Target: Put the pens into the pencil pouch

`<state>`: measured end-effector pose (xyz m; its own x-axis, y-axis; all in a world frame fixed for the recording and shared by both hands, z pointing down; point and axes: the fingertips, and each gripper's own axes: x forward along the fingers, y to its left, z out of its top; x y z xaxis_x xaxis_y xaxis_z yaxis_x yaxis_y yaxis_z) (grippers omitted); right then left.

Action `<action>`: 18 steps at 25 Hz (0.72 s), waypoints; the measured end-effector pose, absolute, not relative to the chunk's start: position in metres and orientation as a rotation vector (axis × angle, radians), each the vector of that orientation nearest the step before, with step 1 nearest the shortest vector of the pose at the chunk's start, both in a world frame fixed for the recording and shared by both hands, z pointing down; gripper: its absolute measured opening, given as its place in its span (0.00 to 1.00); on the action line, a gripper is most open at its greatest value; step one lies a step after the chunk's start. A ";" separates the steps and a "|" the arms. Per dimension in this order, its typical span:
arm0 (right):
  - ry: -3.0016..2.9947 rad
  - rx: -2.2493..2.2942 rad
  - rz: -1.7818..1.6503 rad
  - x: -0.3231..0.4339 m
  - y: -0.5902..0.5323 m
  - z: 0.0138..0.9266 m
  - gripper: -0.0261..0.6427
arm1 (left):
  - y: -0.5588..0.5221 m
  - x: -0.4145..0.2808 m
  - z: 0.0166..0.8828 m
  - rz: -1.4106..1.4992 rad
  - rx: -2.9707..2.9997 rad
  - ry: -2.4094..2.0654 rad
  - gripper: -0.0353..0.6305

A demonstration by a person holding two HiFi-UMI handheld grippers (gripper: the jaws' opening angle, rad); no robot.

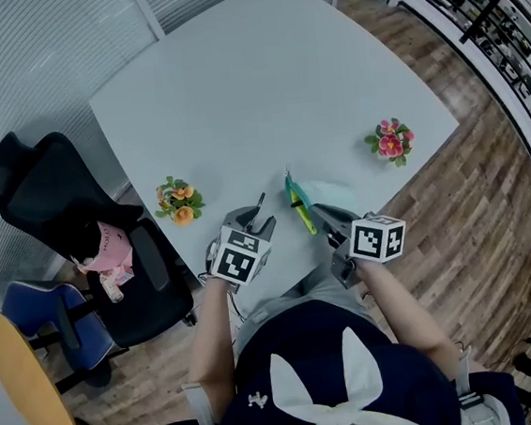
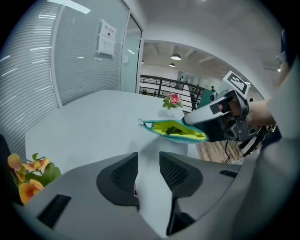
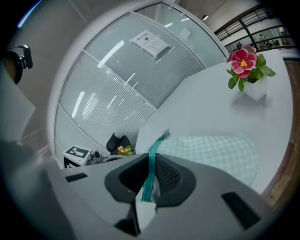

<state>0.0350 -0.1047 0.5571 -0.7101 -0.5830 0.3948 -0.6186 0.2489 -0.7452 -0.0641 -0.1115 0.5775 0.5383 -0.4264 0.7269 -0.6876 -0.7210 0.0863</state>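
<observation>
A teal pencil pouch (image 1: 325, 194) with a yellow-green lining lies on the white table (image 1: 262, 85), near its front edge. My right gripper (image 1: 327, 217) is shut on the pouch's teal rim (image 3: 152, 164) and holds its mouth open towards the left. In the left gripper view, dark pens (image 2: 173, 127) lie inside the open pouch (image 2: 176, 132). My left gripper (image 1: 258, 215) is just left of the pouch. Its jaws stand open over bare table, with nothing between them (image 2: 149, 161). The checked side of the pouch (image 3: 211, 152) spreads out beyond my right gripper (image 3: 151, 169).
A small pot of orange flowers (image 1: 179, 200) stands to the left of my left gripper. A pot of pink flowers (image 1: 390, 140) stands at the table's right side. A black office chair (image 1: 68, 218) with a pink item on it is off the table's left edge.
</observation>
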 end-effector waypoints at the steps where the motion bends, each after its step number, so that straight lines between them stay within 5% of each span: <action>1: -2.454 1.186 1.497 0.036 -0.105 0.556 0.11 | -0.112 -0.068 0.577 0.990 2.412 -0.930 0.26; 18: -2.489 1.263 1.507 0.051 -0.117 0.536 0.11 | -0.091 -0.119 0.602 0.994 2.260 -1.090 0.26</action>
